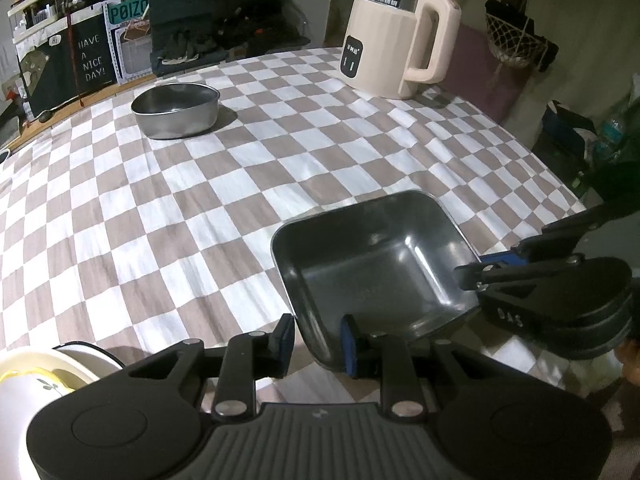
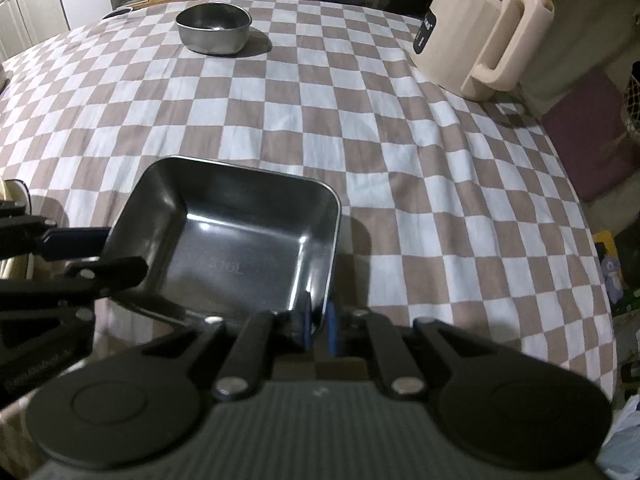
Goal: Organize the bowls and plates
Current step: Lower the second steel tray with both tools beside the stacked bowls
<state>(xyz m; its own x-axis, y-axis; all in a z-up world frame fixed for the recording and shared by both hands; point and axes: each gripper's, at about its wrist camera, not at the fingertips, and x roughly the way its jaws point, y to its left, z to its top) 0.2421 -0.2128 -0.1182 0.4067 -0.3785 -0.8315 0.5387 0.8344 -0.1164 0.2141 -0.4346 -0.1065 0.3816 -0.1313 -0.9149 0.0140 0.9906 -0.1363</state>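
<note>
While both tools hold it, the square metal dish (image 1: 372, 264) sits at the near edge of the worktop (image 1: 200, 200), which is covered by a brown-and-white checked cloth. The left tool (image 1: 316, 338) has its blue-padded fingers (image 1: 349, 340) set narrowly on either side of the dish's near wall, one inside and one outside. The right tool (image 2: 319, 326) is pinched nearly closed on the rim of the dish's wall on its own side, with blue pads on both faces of the thin metal.

Far across the cloth stands a round metal bowl (image 1: 176, 110), well apart from the dish. A cream electric kettle (image 1: 394, 40) stands at the far right corner. Beside the left tool, at the lower left, a white bowl with a leaf print (image 1: 28, 380) shows partly, with a white plate (image 1: 92, 354) just beyond it.
</note>
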